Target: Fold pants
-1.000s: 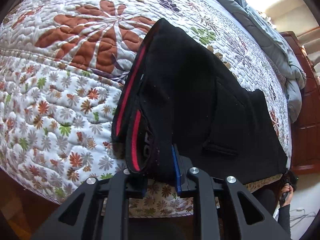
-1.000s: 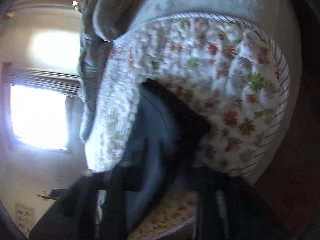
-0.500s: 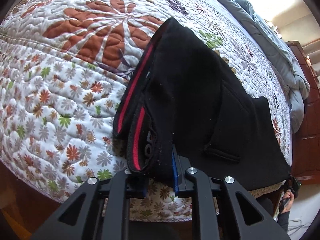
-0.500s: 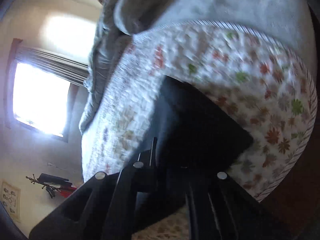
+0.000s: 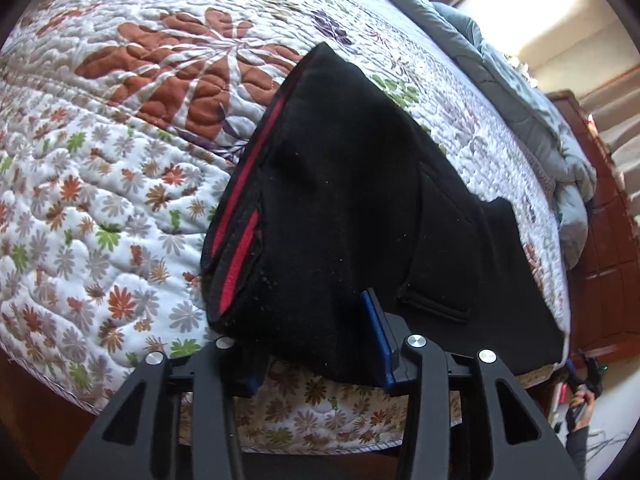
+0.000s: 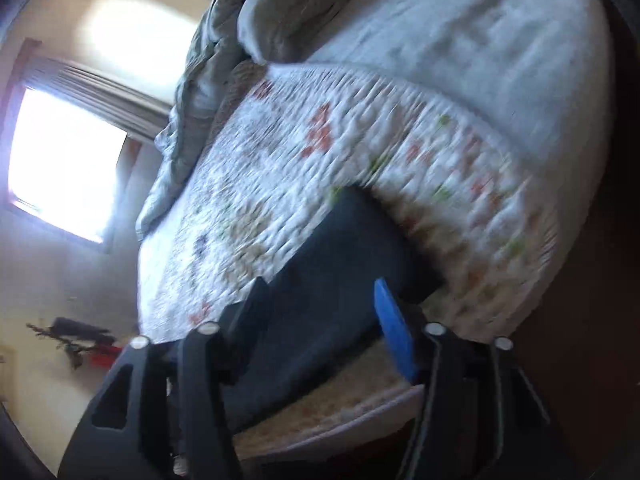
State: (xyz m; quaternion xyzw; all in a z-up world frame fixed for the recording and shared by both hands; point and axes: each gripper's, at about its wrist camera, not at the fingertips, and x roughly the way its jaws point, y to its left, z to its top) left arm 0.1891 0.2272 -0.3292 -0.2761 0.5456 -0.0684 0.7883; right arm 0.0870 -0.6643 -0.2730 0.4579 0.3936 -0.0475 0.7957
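Black pants (image 5: pixel 360 208) with a red stripe on the waistband (image 5: pixel 244 184) lie folded on the flowered quilt (image 5: pixel 120 160), near the bed's front edge. My left gripper (image 5: pixel 316 340) is open; the waistband end lies between its spread fingers, with the blue pad (image 5: pixel 376 332) at the right of the cloth. In the blurred right wrist view the pants (image 6: pixel 340 280) look dark blue-black. My right gripper (image 6: pixel 320 312) is open, its fingers spread on either side of the cloth's edge, with its blue pad (image 6: pixel 394 332) clear of the fabric.
A grey-blue duvet (image 5: pixel 520 92) is bunched along the far side of the bed. A red-brown wooden headboard (image 5: pixel 600 240) stands at the right. A bright window (image 6: pixel 60 160) is on the wall. The quilt's edge (image 5: pixel 280 444) drops off just below my left gripper.
Both grippers have opened: the left was shut on the waistband and the right on the cloth's edge; both now stand spread. The pants have settled onto the quilt. The right view swung.
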